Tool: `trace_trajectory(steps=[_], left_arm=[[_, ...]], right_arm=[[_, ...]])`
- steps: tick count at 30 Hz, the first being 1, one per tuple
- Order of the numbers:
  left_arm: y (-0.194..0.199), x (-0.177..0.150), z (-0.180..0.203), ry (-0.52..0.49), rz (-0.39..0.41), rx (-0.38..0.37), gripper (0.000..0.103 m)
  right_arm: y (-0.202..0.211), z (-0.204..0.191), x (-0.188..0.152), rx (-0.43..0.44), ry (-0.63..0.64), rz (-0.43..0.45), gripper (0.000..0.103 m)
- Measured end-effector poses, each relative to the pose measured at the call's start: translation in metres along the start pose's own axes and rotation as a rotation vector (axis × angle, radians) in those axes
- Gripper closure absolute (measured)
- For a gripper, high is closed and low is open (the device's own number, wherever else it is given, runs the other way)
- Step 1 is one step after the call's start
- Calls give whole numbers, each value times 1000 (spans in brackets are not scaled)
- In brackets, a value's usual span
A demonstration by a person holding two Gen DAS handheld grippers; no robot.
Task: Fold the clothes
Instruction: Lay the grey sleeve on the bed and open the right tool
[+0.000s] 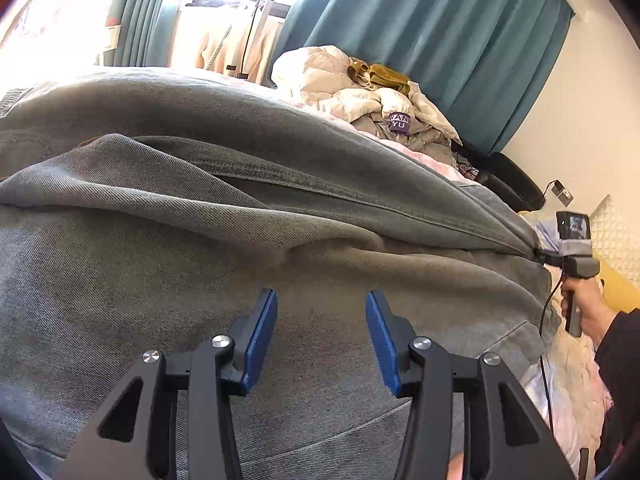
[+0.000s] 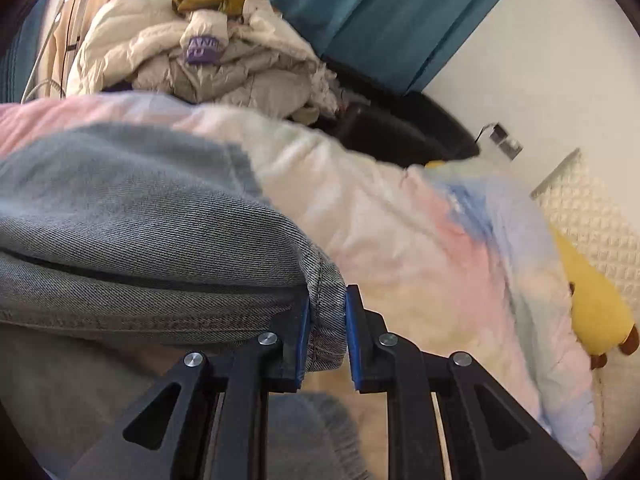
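The right gripper (image 2: 326,320) pinches the stitched hem of the grey-blue denim garment (image 2: 160,240) between narrow blue pads. The left gripper (image 1: 321,336) hangs wide and empty above the same denim, spread over a pastel quilt (image 2: 420,248), cream padded jackets (image 2: 224,52) heaped far behind

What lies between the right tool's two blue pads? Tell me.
The hemmed edge of the grey denim garment sits pinched between the right tool pads, shown in the right wrist view.
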State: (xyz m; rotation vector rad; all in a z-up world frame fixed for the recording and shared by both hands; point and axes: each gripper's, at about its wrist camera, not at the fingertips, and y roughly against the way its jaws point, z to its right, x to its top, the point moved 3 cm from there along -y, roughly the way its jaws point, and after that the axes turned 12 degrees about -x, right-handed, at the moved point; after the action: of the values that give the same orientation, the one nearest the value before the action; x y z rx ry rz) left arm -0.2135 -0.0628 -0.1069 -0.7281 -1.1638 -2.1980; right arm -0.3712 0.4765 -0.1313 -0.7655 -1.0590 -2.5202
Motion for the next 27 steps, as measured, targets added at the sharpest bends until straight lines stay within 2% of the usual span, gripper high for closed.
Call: trace_trajectory(steps=[4, 6, 8, 9, 11, 15, 23, 27], left_arm=[[-3, 1, 4, 1, -12, 12, 56], [-3, 0, 5, 3, -17, 12, 56], [-2, -2, 6, 7, -23, 9, 56], [-2, -3, 7, 5, -29, 11, 56], [-3, -4, 9, 2, -41, 14, 56], [-4, -9, 13, -8, -58, 1, 56], [12, -19, 27, -37, -66, -8, 56], [35, -20, 21, 22, -63, -12, 56]], right_arm=[[-6, -5, -35, 92, -86, 13, 85], [-2, 10, -40, 168, -197, -11, 81], [2, 25, -45, 253, -312, -68, 71], [6, 32, -48, 295, -367, -89, 70], [25, 45, -58, 362, -474, -90, 62], [69, 63, -82, 496, -666, -114, 62], [145, 77, -128, 598, -761, -193, 62], [160, 81, -161, 669, -823, -257, 62]])
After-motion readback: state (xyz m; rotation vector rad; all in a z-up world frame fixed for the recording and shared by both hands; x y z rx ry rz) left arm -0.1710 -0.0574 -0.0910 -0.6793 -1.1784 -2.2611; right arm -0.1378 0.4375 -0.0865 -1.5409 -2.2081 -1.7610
